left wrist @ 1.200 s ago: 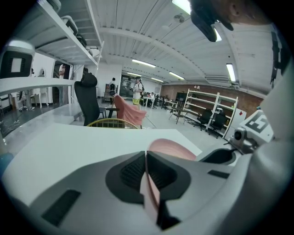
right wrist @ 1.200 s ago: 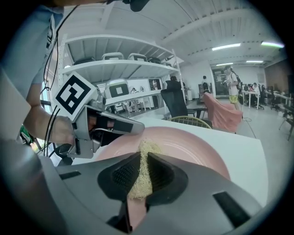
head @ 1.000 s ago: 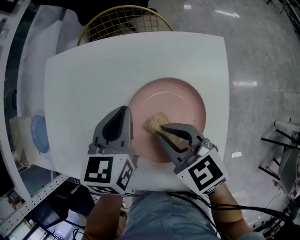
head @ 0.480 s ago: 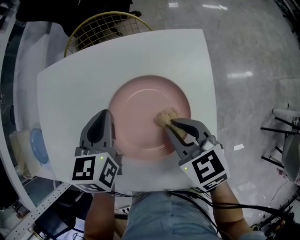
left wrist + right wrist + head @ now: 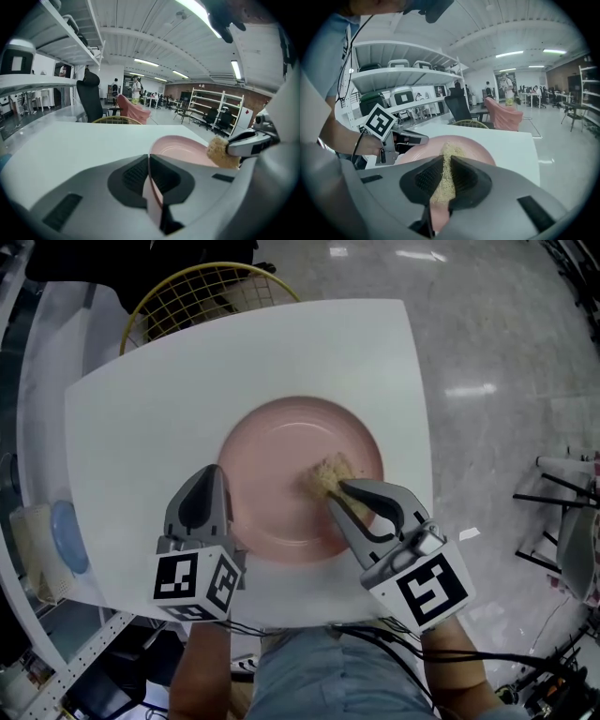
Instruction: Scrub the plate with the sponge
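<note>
On the bench (image 5: 141,399): your pink plate (image 5: 281,460) lies flat near the middle, with its near rim toward you.
Left hand-held gripper (image 5: 210,474): clamped on the plate's left rim. Its own view shows the thin pink edge pinched between the jaws, so you are steadying the dish.
Right hand-held gripper (image 5: 336,488): clenched on the sponge (image 5: 324,474), which sticks out past the jaw tips.
Sponge position: touching the plate's inner face, right of centre.
Step in hand: the scrubbing itself, as I read it, since the sponge is on the plate and the plate is braced.
Next move: press the sponge flat and sweep it across toward the left and far parts of the plate. Grip the rim firmly so the plate cannot slide or tip.
</note>
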Motion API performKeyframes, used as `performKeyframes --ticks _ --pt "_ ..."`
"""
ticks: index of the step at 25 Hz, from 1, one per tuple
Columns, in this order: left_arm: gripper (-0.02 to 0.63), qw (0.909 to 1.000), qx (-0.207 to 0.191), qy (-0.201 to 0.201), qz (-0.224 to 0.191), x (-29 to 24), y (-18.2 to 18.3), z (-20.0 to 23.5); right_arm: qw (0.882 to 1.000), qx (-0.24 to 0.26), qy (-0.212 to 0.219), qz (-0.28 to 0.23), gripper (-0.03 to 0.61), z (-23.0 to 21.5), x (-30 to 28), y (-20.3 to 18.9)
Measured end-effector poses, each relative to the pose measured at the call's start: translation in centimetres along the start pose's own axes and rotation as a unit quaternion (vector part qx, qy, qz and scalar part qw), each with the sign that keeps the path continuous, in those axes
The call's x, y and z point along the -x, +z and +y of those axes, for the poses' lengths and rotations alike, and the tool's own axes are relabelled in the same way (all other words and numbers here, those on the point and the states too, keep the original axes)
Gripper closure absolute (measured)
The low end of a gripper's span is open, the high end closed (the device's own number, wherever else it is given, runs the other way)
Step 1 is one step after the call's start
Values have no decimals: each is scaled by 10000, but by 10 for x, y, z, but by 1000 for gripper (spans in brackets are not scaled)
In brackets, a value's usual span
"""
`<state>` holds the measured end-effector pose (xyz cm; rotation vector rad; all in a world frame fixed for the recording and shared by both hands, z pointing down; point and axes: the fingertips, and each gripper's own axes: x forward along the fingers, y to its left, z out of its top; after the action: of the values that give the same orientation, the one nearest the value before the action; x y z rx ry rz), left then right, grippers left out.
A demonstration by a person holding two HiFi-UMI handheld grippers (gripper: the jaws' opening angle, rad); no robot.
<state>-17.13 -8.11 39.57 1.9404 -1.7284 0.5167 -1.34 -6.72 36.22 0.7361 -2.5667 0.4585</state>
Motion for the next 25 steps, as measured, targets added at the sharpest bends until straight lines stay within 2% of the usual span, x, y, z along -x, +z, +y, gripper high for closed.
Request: performKeyframes --ticks 8,13,20,25 --pt "591 9998 110 -56 171 -9 -25 7 10000 35 -82 37 525 4 -7 3" --pt "591 9998 205 -61 29 -3 -26 14 9999 91 -141 40 525 12 -6 5" --pt "591 9968 -56 303 -737 41 10 15 9986 169 -330 -377 525 22 12 24" --pt "591 9860 -314 614 -1517 108 50 -6 9932 565 -523 -876 523 43 50 61"
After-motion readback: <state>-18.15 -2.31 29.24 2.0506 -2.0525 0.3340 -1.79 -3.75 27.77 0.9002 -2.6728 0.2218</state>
